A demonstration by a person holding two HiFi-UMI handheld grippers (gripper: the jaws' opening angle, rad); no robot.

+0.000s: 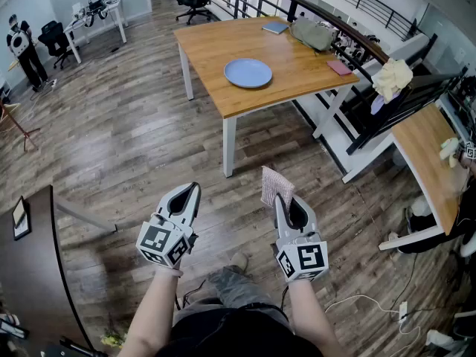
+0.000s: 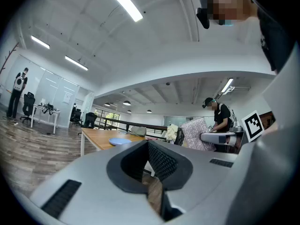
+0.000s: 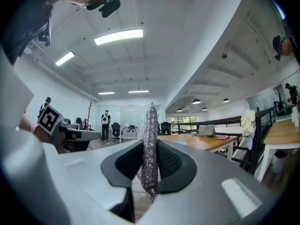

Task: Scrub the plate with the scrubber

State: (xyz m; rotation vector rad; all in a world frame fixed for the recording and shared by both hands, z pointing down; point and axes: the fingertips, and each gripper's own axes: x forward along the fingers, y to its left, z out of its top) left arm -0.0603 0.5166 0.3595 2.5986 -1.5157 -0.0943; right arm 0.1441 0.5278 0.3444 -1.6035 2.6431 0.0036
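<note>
A light blue plate (image 1: 248, 73) lies on a wooden table (image 1: 297, 69) far ahead of me; it also shows small in the left gripper view as the plate (image 2: 119, 141). My right gripper (image 1: 280, 197) is shut on a pinkish sparkly scrubber (image 1: 274, 185), which stands on edge between the jaws as the scrubber (image 3: 150, 149). My left gripper (image 1: 190, 193) is shut with nothing in it, held beside the right one above the floor. Both are well short of the table.
A grey bag (image 1: 312, 33), a blue book (image 1: 275, 27) and a pink item (image 1: 339, 67) share the table. A second wooden desk (image 1: 431, 162) stands at right, a dark cabinet (image 1: 33, 274) at near left. A person (image 1: 22, 47) stands far left.
</note>
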